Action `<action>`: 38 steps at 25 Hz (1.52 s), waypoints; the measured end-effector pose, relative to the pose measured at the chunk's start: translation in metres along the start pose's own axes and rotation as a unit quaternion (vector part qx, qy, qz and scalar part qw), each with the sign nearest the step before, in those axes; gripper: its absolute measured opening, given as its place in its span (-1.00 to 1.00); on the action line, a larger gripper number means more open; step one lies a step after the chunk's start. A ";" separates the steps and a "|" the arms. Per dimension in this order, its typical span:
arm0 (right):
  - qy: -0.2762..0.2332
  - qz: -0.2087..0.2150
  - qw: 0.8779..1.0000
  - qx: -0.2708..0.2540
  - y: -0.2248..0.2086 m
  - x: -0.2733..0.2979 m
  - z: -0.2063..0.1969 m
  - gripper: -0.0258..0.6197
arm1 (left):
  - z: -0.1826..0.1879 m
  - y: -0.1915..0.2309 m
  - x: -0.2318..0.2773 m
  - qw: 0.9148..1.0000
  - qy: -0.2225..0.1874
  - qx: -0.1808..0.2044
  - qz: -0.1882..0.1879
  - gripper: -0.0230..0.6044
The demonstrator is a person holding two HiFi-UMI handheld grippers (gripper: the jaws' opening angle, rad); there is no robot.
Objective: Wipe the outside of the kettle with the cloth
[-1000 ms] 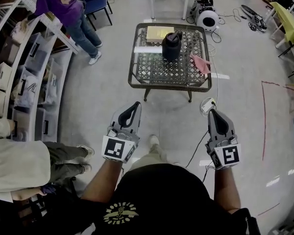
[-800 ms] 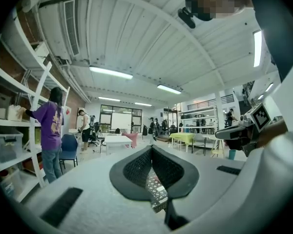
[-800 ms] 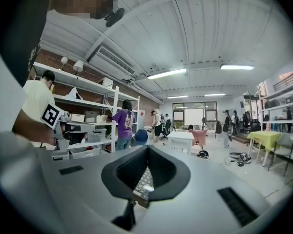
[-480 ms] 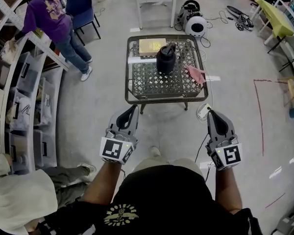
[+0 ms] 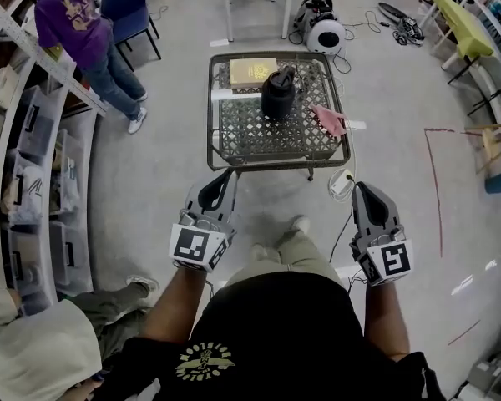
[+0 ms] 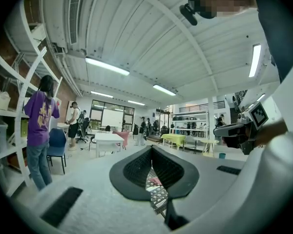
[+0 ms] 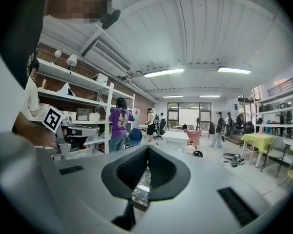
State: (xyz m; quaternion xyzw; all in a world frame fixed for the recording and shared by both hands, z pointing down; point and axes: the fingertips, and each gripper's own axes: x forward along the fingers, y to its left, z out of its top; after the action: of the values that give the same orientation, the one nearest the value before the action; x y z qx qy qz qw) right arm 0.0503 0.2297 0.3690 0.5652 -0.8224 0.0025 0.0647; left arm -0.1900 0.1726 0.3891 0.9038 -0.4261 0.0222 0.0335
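Observation:
In the head view a black kettle (image 5: 278,93) stands on a small metal lattice table (image 5: 234,144), well ahead of me. A pink cloth (image 5: 328,120) lies at the table's right edge, to the right of the kettle. I hold both grippers level at waist height, short of the table. My left gripper (image 5: 231,175) is shut with nothing in it, and so is my right gripper (image 5: 356,188). In the left gripper view the closed left gripper (image 6: 151,150) hides most of the table. The right gripper view shows the shut right gripper (image 7: 147,151).
A tan box (image 5: 252,71) lies on the table behind the kettle. A power strip (image 5: 342,182) and its cable lie on the floor by the table's near right leg. Shelves (image 5: 25,140) line the left, where a person in purple (image 5: 75,23) stands.
The table with the kettle and cloth has come a little nearer as I step toward it. Both grippers stay shut and held out in front.

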 end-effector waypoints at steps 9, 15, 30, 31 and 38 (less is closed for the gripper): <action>0.005 0.018 1.000 -0.002 0.000 0.016 -0.003 -0.89 | -0.022 0.014 0.008 0.999 0.030 -0.017 0.013 -0.90; 0.005 0.024 1.000 0.003 -0.010 0.034 -0.003 -0.89 | -0.023 0.014 0.031 0.999 0.040 -0.010 0.002 -0.90; 0.015 0.045 0.999 0.008 -0.045 0.091 -0.011 -0.89 | -0.022 0.035 0.087 0.999 0.049 -0.020 0.014 -0.90; 0.015 0.046 0.999 0.007 -0.049 0.094 -0.011 -0.89 | -0.022 0.035 0.092 0.998 0.049 -0.021 0.014 -0.90; 0.017 0.041 0.999 0.009 -0.079 0.109 -0.014 -0.89 | -0.021 0.034 0.126 0.999 0.050 -0.018 0.009 -0.90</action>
State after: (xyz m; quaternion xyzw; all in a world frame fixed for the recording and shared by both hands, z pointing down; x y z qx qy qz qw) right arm 0.0867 0.1006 0.3890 0.5314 -0.8437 0.0215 0.0734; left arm -0.1364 0.0552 0.4203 0.8969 -0.4324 0.0600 0.0705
